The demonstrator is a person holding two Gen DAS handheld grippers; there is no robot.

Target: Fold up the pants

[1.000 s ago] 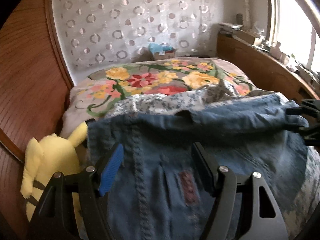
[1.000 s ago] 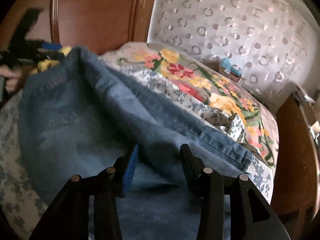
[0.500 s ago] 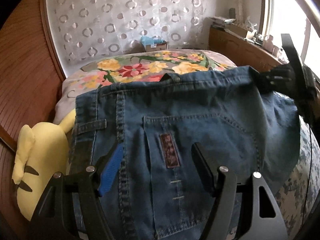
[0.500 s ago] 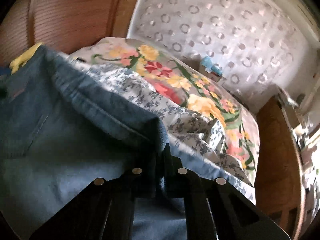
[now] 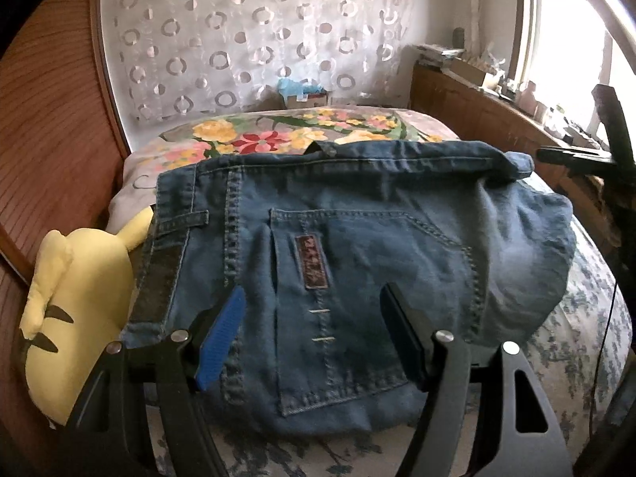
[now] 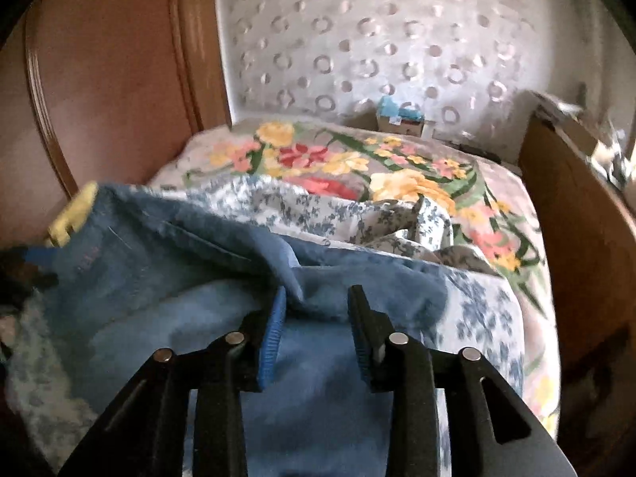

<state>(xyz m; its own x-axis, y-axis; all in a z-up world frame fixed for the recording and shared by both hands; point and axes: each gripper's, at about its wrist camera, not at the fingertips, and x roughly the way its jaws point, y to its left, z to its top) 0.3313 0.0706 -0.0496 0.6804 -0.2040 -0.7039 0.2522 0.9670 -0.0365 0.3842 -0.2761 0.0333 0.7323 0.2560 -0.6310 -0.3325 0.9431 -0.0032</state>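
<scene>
Bedroom, floral bedspread [image 5: 278, 135] under circle-patterned curtain [image 5: 246, 39]. Folded jeans [image 5: 357, 246] flat on bed, beside yellow plush [image 5: 75, 302]. Left gripper [image 5: 312, 330] spread wide above denim, gripping nothing. Right gripper [image 6: 316, 318] just reopened, waistband corner loose between jaws.

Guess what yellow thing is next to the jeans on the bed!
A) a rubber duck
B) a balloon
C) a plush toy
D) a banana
C: a soft yellow plush toy with stitched dark markings lies against the left edge of the jeans on the bed.
</scene>
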